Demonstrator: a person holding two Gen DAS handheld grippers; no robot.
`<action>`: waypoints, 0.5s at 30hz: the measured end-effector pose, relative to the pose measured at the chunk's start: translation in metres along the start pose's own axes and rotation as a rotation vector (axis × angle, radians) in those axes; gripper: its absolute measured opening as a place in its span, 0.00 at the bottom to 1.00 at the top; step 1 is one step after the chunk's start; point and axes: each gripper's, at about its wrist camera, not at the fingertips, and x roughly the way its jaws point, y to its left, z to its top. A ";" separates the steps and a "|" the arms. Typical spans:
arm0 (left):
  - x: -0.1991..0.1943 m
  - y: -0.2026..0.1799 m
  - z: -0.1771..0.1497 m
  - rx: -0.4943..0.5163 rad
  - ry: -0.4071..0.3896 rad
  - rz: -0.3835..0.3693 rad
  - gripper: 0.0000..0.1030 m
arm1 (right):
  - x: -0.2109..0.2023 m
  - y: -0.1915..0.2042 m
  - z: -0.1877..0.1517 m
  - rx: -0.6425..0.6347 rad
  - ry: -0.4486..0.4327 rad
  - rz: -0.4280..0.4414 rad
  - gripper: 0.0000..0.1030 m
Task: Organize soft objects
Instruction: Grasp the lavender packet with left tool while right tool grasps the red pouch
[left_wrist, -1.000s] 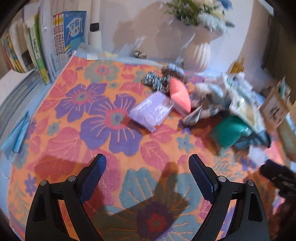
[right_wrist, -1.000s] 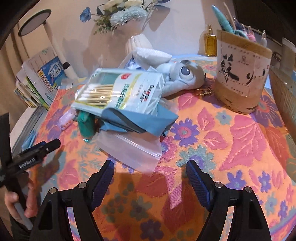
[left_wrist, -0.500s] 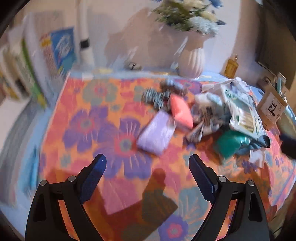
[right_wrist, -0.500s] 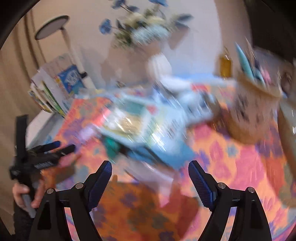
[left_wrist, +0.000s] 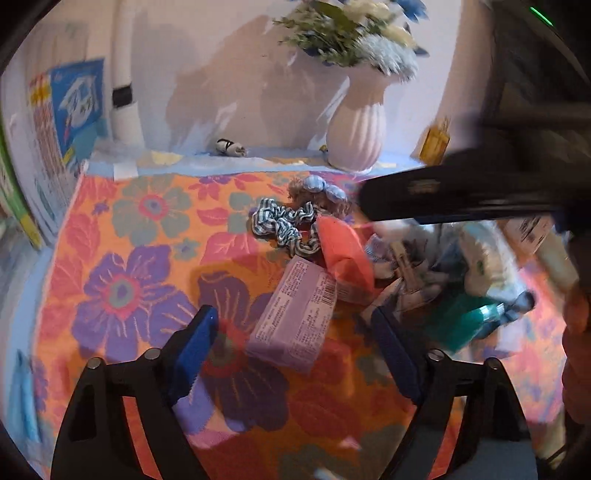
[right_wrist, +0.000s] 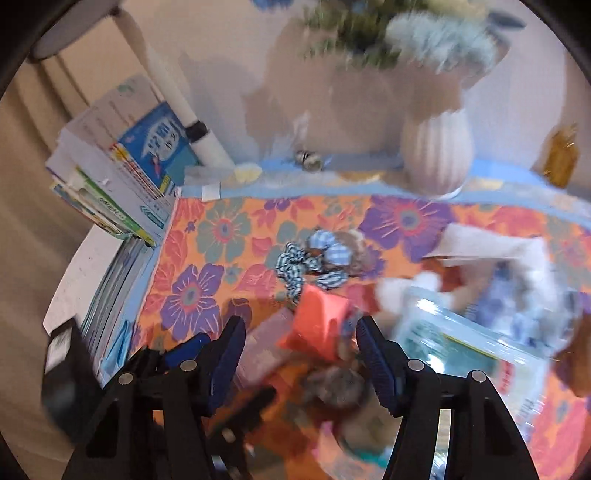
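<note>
While both tongs hover empty:
Left tongs (left_wrist: 293, 332): wide; purple packet (left_wrist: 295, 319) between tips.
Right tongs (right_wrist: 299, 341): wide; orange pouch (right_wrist: 319, 325) between tips.
Risk: tongs crowd together; packet likely slips, knocking pouch.

Right wrist view smears badly: the flower bunch (right_wrist: 399, 33) and clear packet (right_wrist: 476, 354) are streaks. In the left view a dark blurred bar (left_wrist: 461, 192) covers the pile (left_wrist: 424, 266) behind it.
</note>
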 end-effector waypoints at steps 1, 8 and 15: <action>0.003 -0.002 0.000 0.017 0.006 0.013 0.75 | 0.010 -0.001 0.002 0.017 0.027 0.005 0.60; 0.025 -0.002 0.000 0.038 0.110 0.008 0.67 | 0.053 -0.018 0.007 0.077 0.109 -0.018 0.60; 0.025 0.000 -0.002 0.032 0.104 0.022 0.46 | 0.059 -0.015 0.004 0.037 0.093 -0.055 0.45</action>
